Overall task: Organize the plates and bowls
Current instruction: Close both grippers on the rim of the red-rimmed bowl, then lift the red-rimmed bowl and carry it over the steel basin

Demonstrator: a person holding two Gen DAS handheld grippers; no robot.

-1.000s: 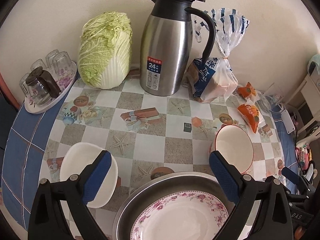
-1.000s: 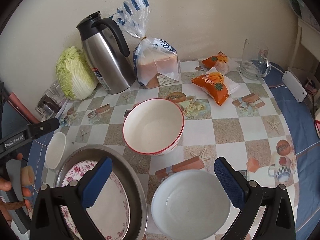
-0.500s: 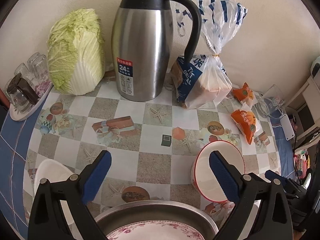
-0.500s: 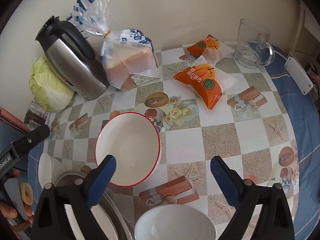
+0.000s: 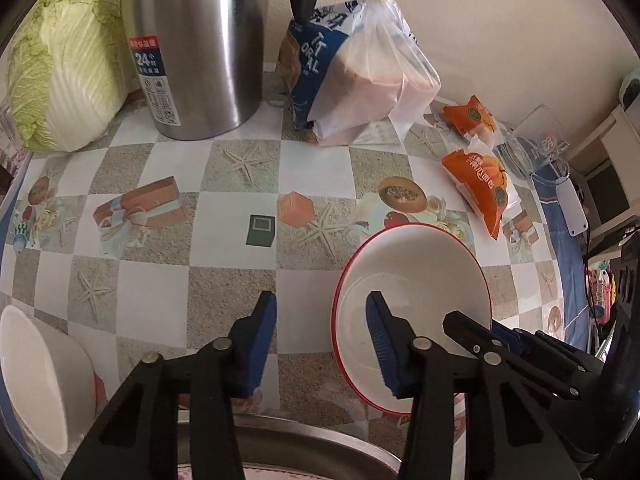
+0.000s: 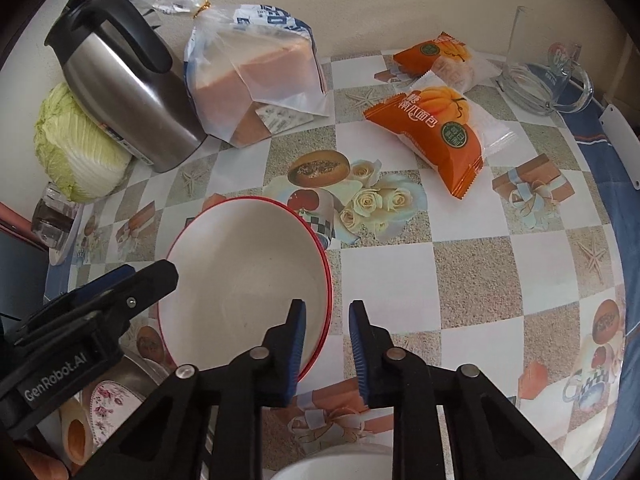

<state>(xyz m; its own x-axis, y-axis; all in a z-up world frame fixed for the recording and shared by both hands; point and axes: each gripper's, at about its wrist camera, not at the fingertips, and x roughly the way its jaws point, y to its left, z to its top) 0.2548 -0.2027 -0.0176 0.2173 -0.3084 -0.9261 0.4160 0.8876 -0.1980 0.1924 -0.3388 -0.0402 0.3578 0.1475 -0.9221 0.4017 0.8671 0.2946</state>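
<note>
A white bowl with a red rim point(image 6: 244, 276) sits on the checked tablecloth; it also shows in the left wrist view point(image 5: 412, 280). My right gripper point(image 6: 326, 344) straddles its right rim, one finger inside and one outside, jaws narrowed with a gap still showing. My left gripper point(image 5: 322, 340) straddles the bowl's left rim, half open, right finger inside. A plain white bowl point(image 5: 32, 376) lies at the far left. A steel basin point(image 5: 288, 440) holding a floral plate point(image 6: 106, 404) sits below.
A steel thermos point(image 5: 192, 44), a cabbage point(image 5: 60, 72), a bread bag point(image 5: 360, 80), two orange snack packs point(image 6: 436, 124) and a glass mug point(image 6: 540, 84) stand along the far side. Another white bowl's rim point(image 6: 340, 464) is at the bottom edge.
Both grippers moved forward and down onto the red-rimmed bowl. Their jaws narrowed from wide open, the right one most, each now straddling a side of the rim.
</note>
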